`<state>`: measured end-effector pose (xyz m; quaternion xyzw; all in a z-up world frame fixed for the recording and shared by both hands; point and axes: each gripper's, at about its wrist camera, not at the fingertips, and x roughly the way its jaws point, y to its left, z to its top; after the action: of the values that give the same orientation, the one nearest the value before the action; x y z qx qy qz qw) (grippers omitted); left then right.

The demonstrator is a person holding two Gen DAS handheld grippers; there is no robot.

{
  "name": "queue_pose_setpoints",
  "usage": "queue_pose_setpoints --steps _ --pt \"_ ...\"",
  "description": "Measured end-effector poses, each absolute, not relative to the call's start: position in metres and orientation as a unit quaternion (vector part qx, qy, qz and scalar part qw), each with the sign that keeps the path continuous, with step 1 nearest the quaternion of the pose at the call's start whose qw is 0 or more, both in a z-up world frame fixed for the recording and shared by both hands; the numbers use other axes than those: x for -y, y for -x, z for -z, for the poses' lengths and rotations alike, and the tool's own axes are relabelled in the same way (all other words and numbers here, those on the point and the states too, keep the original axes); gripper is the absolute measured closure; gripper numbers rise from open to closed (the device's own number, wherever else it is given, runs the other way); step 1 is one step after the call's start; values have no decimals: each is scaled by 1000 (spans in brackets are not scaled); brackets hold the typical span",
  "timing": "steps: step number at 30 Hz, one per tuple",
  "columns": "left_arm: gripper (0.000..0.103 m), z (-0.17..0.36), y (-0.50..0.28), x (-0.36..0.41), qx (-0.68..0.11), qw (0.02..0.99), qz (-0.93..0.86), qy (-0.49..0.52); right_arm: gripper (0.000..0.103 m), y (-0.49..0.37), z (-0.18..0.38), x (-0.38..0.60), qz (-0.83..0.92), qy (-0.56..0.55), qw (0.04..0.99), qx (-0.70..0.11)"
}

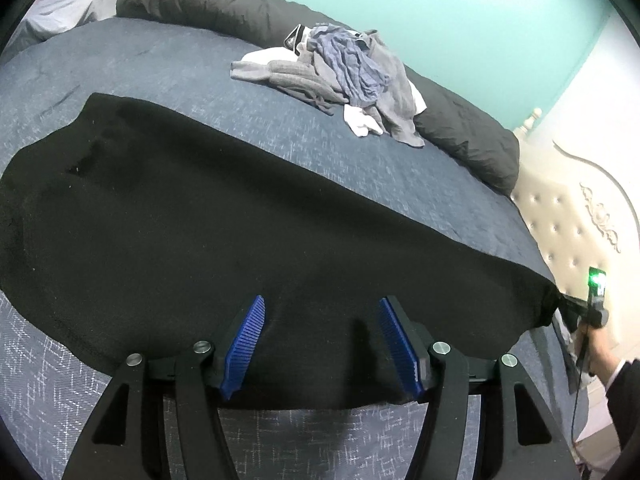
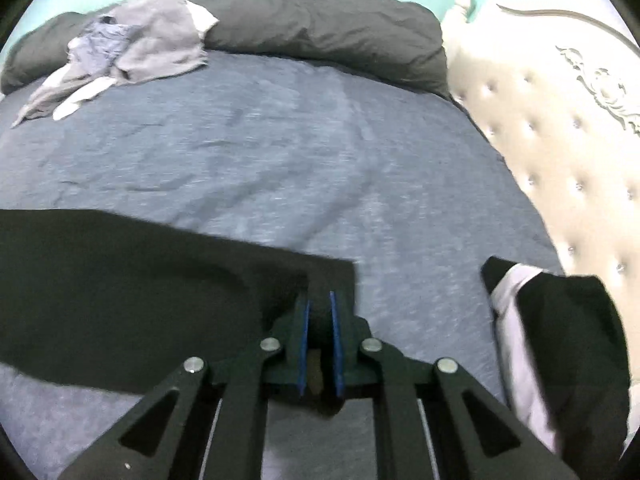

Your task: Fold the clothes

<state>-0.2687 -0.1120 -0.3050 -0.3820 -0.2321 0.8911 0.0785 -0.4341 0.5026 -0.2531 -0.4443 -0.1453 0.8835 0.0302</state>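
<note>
A black garment [image 1: 192, 224] lies spread flat on the blue bedspread [image 1: 168, 68]. My left gripper [image 1: 320, 304] is open, its blue pads over the garment's near edge, holding nothing. My right gripper [image 2: 319, 296] is shut on the garment's right corner [image 2: 332, 276]; the garment [image 2: 120, 280] stretches away to the left. In the left wrist view the right gripper [image 1: 576, 308] shows at the far right, at the garment's end.
A pile of grey, blue and white clothes [image 1: 352, 72] lies at the far side, also in the right wrist view [image 2: 120, 48]. A dark duvet roll [image 2: 320, 28] lines the far edge. A tufted white headboard [image 2: 560, 140] is on the right. A black-and-white folded item [image 2: 552, 340] lies near it.
</note>
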Motion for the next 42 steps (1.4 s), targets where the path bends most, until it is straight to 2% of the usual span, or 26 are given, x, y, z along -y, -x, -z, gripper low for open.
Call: queue_pose_setpoints --steps 2,5,7,9,10,11,18,19,20,21,24,31,37,42 --pt "39 305 270 111 229 79 -891 383 78 441 251 -509 -884 443 38 144" --pt "39 305 272 111 229 80 -891 384 75 447 245 -524 -892 434 57 112" --pt "39 305 272 110 227 80 -891 385 71 447 240 -541 -902 424 61 58" --pt "39 305 271 110 227 81 -891 385 64 441 240 -552 -908 416 45 3" --pt "39 305 271 110 228 81 -891 385 57 440 242 -553 -908 417 37 -9" --pt "39 304 270 111 228 81 -891 384 54 439 246 -553 -905 424 31 -17" --pt "39 305 268 109 228 82 -891 384 53 433 286 -553 -878 477 19 -35" --pt "39 305 268 109 228 82 -891 384 55 431 290 -552 -874 484 22 -32" --pt "38 305 268 109 228 82 -891 385 72 429 292 -551 -875 482 16 -34" --pt "38 305 268 109 228 82 -891 385 82 427 294 -550 -877 480 11 -34" --pt "38 306 269 108 227 82 -891 385 98 424 290 -543 -885 466 12 -8" --pt "38 306 267 109 229 83 -890 384 100 418 258 -542 -919 392 44 13" --pt "38 305 267 108 230 83 -890 384 99 432 294 -542 -892 446 74 -1" --pt "38 305 269 108 229 84 -890 384 99 429 300 -554 -896 436 75 -38"
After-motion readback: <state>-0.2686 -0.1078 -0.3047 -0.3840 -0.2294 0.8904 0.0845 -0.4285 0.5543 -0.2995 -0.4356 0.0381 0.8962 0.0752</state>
